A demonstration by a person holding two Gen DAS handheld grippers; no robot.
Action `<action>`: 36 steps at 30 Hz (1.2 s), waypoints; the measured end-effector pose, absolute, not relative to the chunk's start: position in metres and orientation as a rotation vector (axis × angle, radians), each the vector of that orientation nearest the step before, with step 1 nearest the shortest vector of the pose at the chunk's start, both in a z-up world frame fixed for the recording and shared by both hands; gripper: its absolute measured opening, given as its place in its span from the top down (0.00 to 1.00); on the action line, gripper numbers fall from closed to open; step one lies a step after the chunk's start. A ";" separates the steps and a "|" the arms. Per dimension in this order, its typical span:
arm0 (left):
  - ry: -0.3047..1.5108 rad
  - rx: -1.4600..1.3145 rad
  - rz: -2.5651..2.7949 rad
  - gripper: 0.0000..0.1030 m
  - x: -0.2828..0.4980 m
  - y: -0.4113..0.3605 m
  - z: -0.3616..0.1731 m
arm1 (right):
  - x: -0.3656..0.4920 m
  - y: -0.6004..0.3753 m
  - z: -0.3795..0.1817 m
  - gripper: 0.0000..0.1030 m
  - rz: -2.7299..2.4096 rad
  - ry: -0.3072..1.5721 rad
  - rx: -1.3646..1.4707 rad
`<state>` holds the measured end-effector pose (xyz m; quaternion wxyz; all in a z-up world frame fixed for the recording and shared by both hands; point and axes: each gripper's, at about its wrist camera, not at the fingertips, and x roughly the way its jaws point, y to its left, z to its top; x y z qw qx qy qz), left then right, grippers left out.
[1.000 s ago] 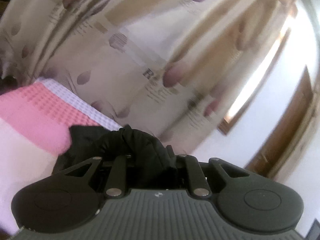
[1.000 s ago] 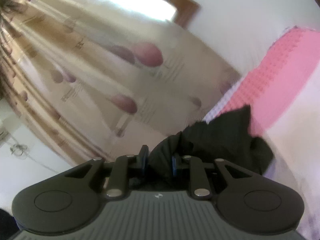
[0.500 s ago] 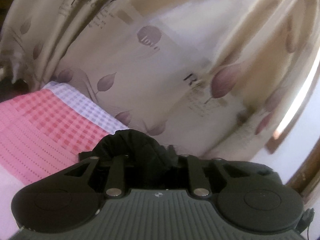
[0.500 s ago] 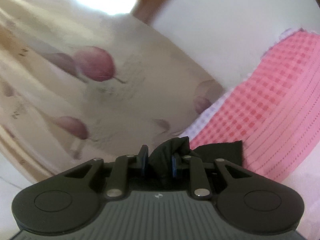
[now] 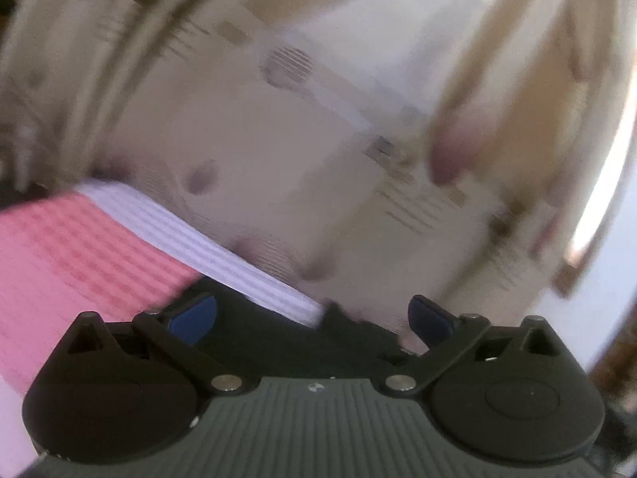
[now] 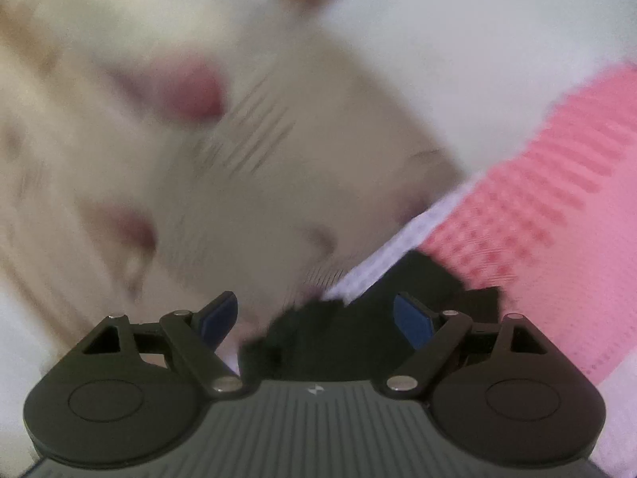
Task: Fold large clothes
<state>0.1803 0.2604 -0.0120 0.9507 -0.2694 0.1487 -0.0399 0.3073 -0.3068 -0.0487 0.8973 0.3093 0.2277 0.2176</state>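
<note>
The black garment (image 5: 278, 338) lies low between the fingers of my left gripper (image 5: 312, 316), which is open, its blue pads spread wide. In the right wrist view the same black garment (image 6: 342, 338) lies bunched below my right gripper (image 6: 316, 316), also open with its blue pads apart. The cloth rests on the pink checked bed cover (image 5: 59, 255) near its white-lilac edge (image 5: 207, 247). Both views are blurred by motion.
A beige curtain with purple leaf prints (image 5: 318, 119) hangs close behind the bed edge and also fills the right wrist view (image 6: 199, 139). The pink cover (image 6: 557, 219) runs off to the right there. A bright window and brown frame (image 5: 589, 239) are at the right.
Both grippers were shut on the black garment; both have now opened and let it go. The cloth has dropped lower, and both cameras are moving.
</note>
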 end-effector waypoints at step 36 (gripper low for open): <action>0.477 -0.495 0.033 0.89 0.282 0.305 -0.107 | 0.416 -0.280 -0.136 0.99 0.446 0.612 0.327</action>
